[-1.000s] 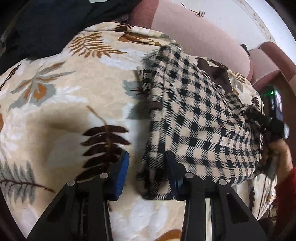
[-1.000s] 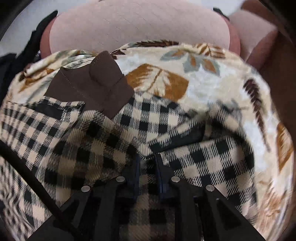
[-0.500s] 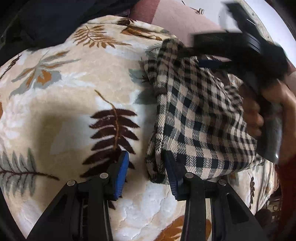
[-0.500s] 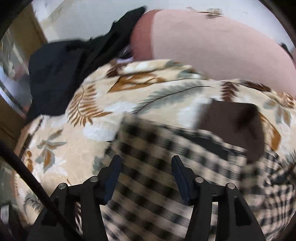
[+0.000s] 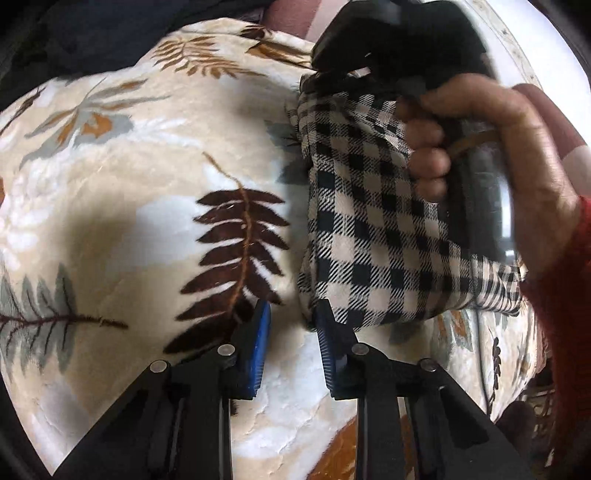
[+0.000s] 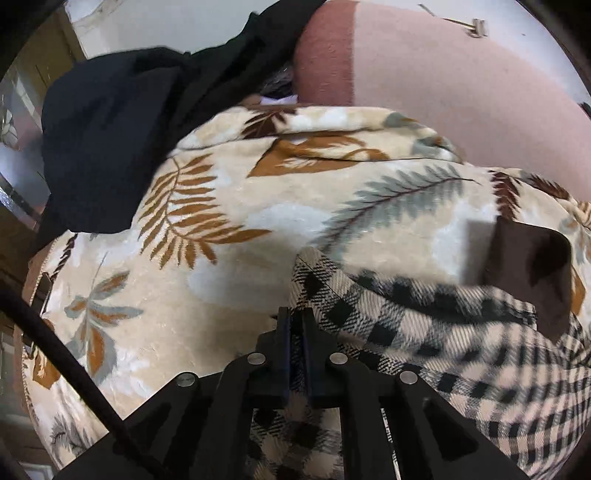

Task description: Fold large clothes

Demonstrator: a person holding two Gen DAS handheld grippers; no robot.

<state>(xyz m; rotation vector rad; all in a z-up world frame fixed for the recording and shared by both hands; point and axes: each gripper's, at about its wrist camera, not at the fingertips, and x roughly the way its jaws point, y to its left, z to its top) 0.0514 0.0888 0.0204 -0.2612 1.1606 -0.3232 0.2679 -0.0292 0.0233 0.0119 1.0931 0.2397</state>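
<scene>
Left wrist view first: a cream blanket [image 5: 122, 206] printed with brown, orange and grey fern leaves fills the left and middle, with a dark garment [image 5: 110, 33] bunched at its far left edge. Low in the middle, the left gripper [image 5: 291, 328] has its jaws closing, blue pads a modest gap apart; bare blanket shows between them, and the near left corner of the checked garment [image 5: 369, 236] lies just against the right pad, not pinched. That black-and-cream garment sits folded right of centre on the blanket. Over its far right part a hand [image 5: 491, 147] in a red sleeve [image 5: 569, 302] grips the handle of the other tool, blurred.

Right wrist view: the dark garment [image 6: 122, 147] lies far left, partly over the blanket [image 6: 236, 258]. At near centre the right gripper [image 6: 295, 317] has its jaws pressed together on the checked garment's [image 6: 424, 332] left edge, cloth running between the fingers. A brown fabric piece [image 6: 532, 269] of the garment sticks up at the right. Behind, a pink sofa back [image 6: 443, 88] spans the far side.
</scene>
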